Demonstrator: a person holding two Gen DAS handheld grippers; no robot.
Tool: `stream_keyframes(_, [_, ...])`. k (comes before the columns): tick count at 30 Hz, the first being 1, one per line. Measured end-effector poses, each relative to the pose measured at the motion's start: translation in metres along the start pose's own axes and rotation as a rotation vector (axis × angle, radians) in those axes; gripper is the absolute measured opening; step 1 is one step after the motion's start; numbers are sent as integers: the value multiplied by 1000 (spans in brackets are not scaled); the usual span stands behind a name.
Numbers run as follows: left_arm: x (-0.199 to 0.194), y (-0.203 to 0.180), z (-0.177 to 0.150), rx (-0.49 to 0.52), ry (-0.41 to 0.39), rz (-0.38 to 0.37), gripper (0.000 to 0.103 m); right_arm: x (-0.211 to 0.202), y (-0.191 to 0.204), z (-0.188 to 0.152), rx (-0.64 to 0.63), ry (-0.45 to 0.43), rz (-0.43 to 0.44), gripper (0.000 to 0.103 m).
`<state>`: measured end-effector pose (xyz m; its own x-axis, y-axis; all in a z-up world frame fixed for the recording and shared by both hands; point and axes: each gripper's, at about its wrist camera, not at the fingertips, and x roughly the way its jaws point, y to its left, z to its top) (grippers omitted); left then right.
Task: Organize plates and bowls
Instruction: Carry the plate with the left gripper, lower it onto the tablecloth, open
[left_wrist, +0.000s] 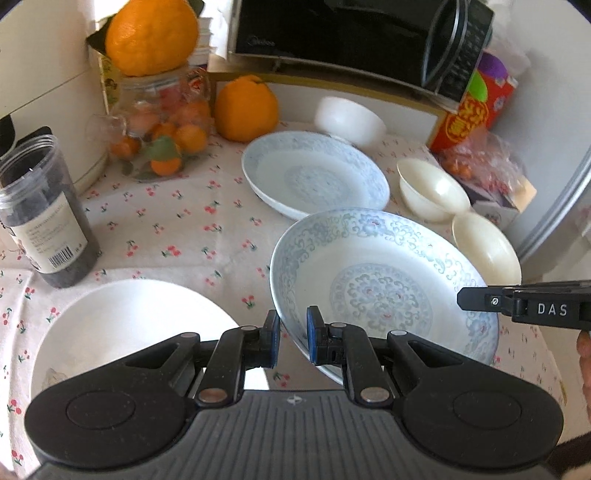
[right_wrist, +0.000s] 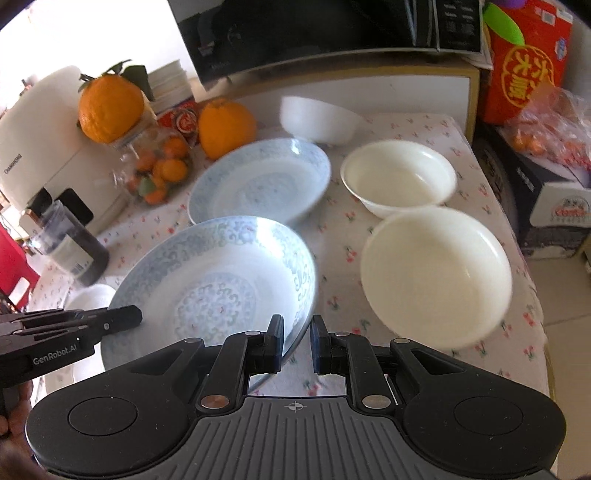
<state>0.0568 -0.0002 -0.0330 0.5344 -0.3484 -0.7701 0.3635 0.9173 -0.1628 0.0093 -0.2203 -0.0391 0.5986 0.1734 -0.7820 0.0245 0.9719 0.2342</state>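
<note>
Above the bench (left_wrist: 177, 229), both tongs (left_wrist: 292, 334) (right_wrist: 297, 343) pinch one plate (left_wrist: 373, 280) by its rim, so it could slip and crack.

Far patterned plate (right_wrist: 258, 181) motion-blurred — white plate (left_wrist: 122, 332) partly hidden behind left tool (left_wrist: 293, 338).

Glossy glazed ceramic plate (left_wrist: 384, 280); smooth cream bowl (right_wrist: 436, 277); matt printed cloth on surface (left_wrist: 166, 229); clear glass jar (left_wrist: 162, 122).
</note>
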Motion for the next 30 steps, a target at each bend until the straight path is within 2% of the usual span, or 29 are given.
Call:
stream_keyframes(9, [12, -14, -10, 80, 35, 46, 13, 14, -3, -14, -19, 82, -54, 15])
stream_keyframes(18, [18, -15, -9, 110, 54, 105, 13, 23, 2, -15, -40, 97, -60, 15])
stream_keyframes(30, [22, -17, -5, 145, 76, 134, 14, 29, 7, -12, -57, 110, -77, 16])
